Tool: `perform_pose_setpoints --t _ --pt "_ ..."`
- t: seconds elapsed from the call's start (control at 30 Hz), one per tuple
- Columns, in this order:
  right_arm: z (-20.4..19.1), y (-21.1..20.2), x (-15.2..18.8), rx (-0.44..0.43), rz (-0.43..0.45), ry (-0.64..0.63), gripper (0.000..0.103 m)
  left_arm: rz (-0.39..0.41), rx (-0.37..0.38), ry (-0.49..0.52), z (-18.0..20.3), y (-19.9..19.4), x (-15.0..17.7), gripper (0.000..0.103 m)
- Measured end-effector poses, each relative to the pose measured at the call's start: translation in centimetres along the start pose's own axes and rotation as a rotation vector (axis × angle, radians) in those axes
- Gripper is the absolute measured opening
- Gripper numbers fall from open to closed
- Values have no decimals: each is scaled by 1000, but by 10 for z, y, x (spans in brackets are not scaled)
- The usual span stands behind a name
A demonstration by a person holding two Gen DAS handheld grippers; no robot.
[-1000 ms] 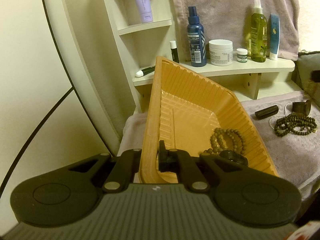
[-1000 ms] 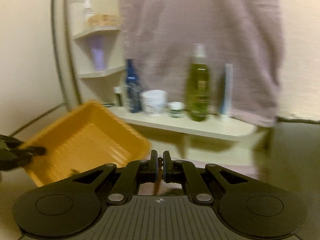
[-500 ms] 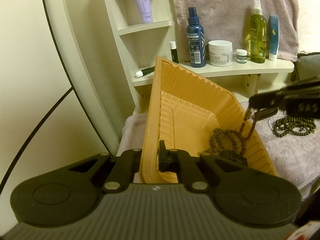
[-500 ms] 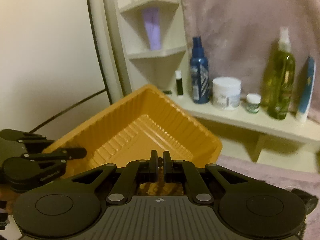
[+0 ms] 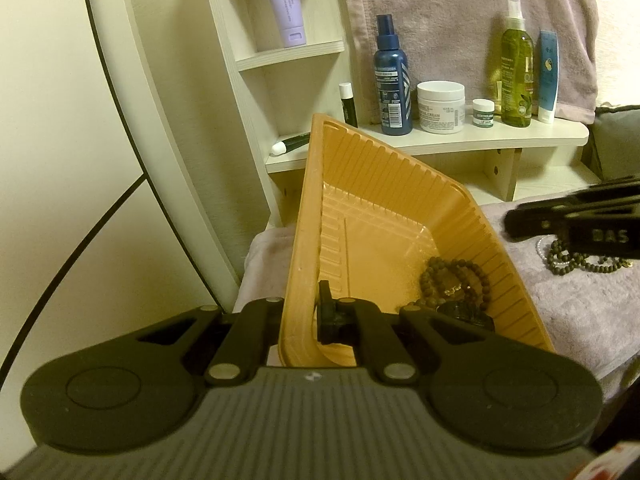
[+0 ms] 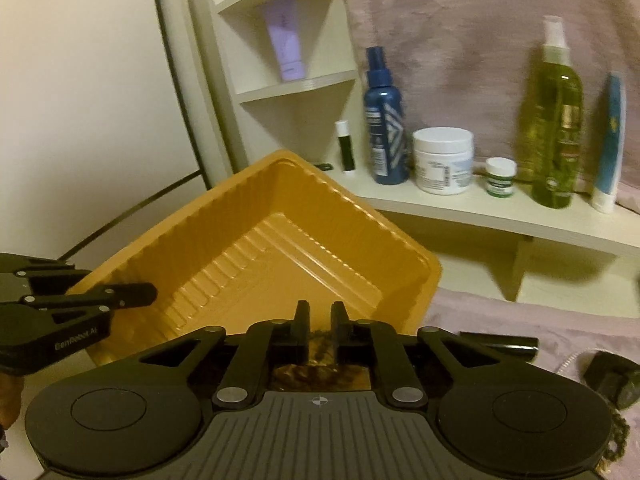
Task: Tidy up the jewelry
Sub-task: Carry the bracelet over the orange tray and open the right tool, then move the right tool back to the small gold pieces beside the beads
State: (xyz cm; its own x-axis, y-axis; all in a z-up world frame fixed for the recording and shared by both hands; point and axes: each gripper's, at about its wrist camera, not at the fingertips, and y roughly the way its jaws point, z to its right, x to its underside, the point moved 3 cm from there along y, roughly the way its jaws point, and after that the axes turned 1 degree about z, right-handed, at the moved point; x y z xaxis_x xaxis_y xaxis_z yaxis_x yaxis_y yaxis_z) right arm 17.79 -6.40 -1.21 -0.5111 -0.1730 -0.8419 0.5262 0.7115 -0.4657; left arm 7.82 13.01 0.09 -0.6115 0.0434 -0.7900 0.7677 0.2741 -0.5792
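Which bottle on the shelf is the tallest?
The yellow-green spray bottle, standing near the shelf's right end beside the blue tube. Its white nozzle reaches higher than the dark blue bottle and the white jar.

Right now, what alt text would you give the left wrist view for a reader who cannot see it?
The left gripper is clamped on the rim of a tilted, ribbed orange plastic tray holding brown beaded bracelets. The right gripper reaches in from the right above a dark bead necklace lying on a mauve towel; toiletry bottles line a white shelf behind.
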Motion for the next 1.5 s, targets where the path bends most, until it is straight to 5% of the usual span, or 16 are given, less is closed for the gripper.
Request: perform_pose_setpoints --t 0.63,1.0,1.5 --pt "98 -95 103 423 -62 154 23 1 -1 -8 -1 0 -1 4" --pt "130 -97 109 500 -72 123 25 1 -3 -6 -2 -1 0 4" --pt "149 -67 109 500 -103 49 24 -4 -8 4 0 0 -1 4"
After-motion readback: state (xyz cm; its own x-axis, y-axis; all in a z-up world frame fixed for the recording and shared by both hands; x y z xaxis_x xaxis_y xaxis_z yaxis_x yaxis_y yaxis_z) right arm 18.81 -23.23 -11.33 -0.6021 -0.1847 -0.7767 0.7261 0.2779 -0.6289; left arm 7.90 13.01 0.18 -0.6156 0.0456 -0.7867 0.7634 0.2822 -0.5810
